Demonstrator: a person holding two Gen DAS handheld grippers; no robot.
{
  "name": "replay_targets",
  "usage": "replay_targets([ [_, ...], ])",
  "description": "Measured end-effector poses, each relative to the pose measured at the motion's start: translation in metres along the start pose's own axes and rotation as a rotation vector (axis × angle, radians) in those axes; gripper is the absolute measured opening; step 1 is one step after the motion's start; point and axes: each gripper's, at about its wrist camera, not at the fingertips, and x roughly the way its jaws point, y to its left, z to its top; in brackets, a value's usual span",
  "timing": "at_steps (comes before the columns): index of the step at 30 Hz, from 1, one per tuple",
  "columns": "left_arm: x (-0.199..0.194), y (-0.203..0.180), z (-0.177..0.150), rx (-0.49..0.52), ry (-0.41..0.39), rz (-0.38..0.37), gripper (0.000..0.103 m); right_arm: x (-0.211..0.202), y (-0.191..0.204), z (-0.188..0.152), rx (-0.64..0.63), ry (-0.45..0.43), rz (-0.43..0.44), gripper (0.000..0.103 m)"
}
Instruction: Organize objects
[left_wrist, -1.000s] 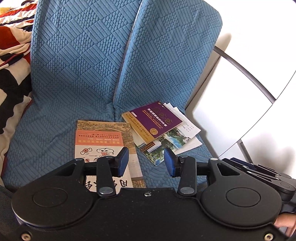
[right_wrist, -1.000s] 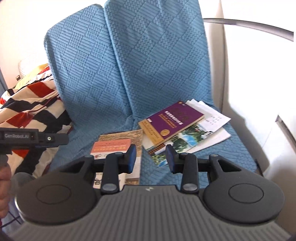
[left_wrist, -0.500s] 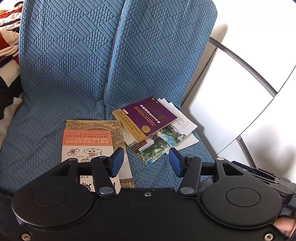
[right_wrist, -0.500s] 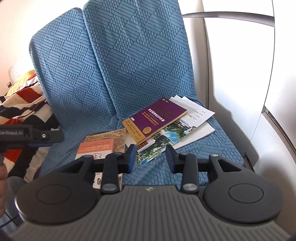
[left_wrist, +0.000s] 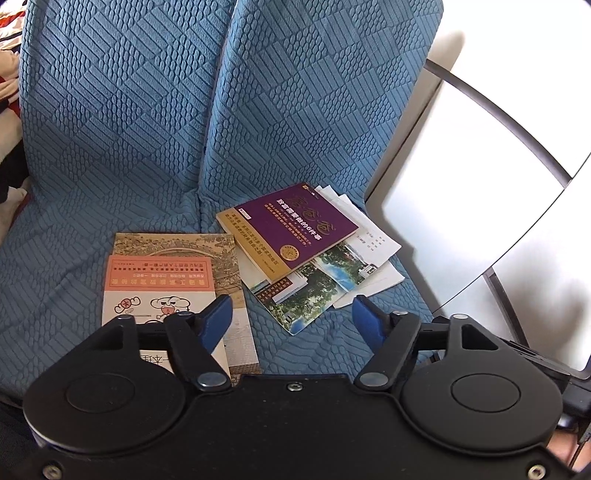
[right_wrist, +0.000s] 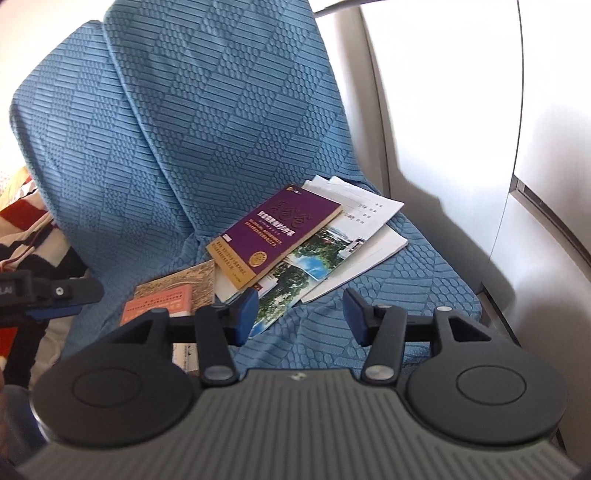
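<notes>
Hovering: left hand-held gripper (left_wrist: 291, 314) & right hand-held gripper (right_wrist: 300, 312) both spread apart, gripping nothing; purple book (left_wrist: 291, 230) tops pile at sofa seat's (left_wrist: 55, 258) right edge.

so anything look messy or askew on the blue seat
Yes. The purple book lies crooked on a fanned pile: a photo-cover booklet and loose white papers stick out beneath at different angles. The orange leaflet sits fairly square on its brown booklet.
</notes>
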Motion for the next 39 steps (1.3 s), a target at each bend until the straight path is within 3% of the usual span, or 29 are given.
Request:
replay_targets([
  [3,0.014,-0.001,0.001,0.008,0.007,0.006,0.079,0.012,-0.004,-0.002,0.023,0.001,0.0,0.053],
  [12,0.07,0.013,0.008,-0.015,0.046,-0.021,0.079,0.064,-0.012,-0.003,0.093,0.034,0.031,0.053],
  [26,0.162,0.049,0.028,-0.014,0.118,0.032,0.078,0.17,-0.012,0.015,0.211,0.092,0.128,0.054],
  [32,0.196,0.064,0.049,-0.014,0.117,-0.005,0.078,0.192,-0.001,0.022,0.134,0.084,0.108,0.051],
  [39,0.24,0.085,0.077,-0.023,0.152,-0.028,0.078,0.221,0.011,0.029,0.08,0.104,0.116,0.038],
])
